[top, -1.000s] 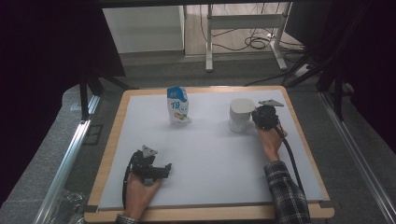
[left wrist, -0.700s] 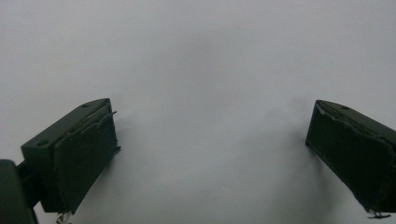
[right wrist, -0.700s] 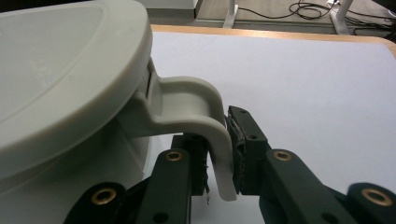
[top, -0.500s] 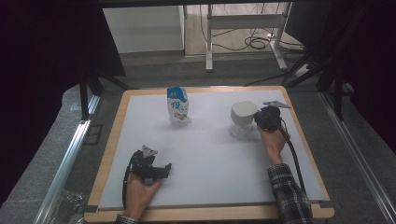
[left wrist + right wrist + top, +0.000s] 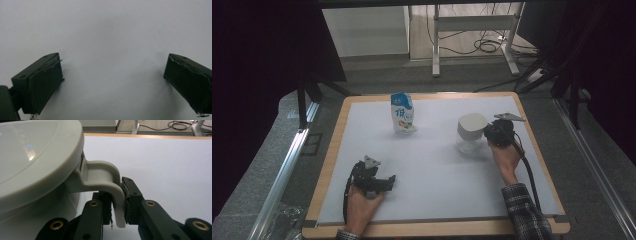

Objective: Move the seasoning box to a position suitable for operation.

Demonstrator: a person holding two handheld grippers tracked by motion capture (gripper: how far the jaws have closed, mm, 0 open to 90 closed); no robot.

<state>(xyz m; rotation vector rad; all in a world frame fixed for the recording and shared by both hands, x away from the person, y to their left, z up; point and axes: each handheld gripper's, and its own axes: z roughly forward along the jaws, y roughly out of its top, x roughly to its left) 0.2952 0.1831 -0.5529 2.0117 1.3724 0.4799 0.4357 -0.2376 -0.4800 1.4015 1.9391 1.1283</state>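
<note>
R gripper view shows jaws clamped on jug handle; L gripper jaws apart.

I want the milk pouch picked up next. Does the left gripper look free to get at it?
Probably yes. The left gripper rests open and empty on the white mat, and bare mat lies between it and the upright milk pouch.

A wood-rimmed white table carries an upright blue-white pouch.

jug: pale grey, lidded | upright | right side of white mat | handle pinched between jaws
</note>
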